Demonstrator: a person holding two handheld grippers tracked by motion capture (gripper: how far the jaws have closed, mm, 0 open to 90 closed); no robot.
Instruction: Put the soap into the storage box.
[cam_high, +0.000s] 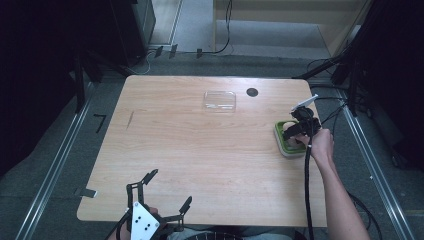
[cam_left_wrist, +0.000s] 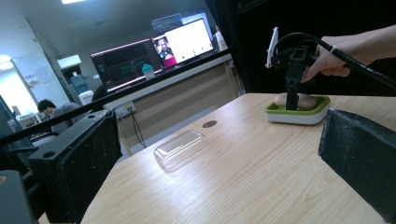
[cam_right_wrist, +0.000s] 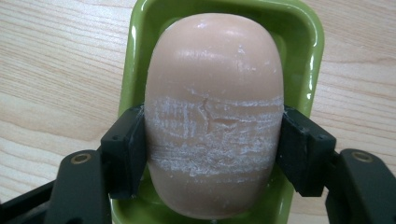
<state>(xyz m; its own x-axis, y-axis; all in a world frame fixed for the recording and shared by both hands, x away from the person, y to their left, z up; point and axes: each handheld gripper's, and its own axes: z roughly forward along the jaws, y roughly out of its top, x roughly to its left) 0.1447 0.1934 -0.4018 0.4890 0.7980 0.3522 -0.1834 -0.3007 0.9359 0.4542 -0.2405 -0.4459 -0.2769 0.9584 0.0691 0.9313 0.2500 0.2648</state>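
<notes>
We see the right claw (cam_right_wrist: 212, 140) pinching the soap (cam_right_wrist: 215, 112), its two black pads pressed against the bar's long sides. The soap is a pale peach oval, scuffed white across its middle where the pads meet it. It lies in the green dish (cam_right_wrist: 313, 42), whose glossy inner wall shows around the bar. In the high view the right claw (cam_high: 298, 130) points down over the dish (cam_high: 280, 142), which sits near the bench's right edge, with the person's right hand (cam_high: 320, 145) behind it and a black cable trailing back along the forearm. From the left gripper view the dish (cam_left_wrist: 299, 116) shows a white base under a green rim, the soap (cam_left_wrist: 306, 100) rises just above that rim, and the right claw (cam_left_wrist: 292, 100) stands upright in it.

Our left claw (cam_high: 162, 192) hovers over the bench's near edge, well apart from the dish, its jaws spread with nothing between them; its grey plate shows at the bottom of the high view.

A clear lid (cam_high: 219, 101) lies flat toward the far side of the bench (cam_high: 200, 150), and just beside it to the right is a dark round hole (cam_high: 252, 92). In the left gripper view the lid (cam_left_wrist: 180, 149) lies on bare wood between the two jaws.
</notes>
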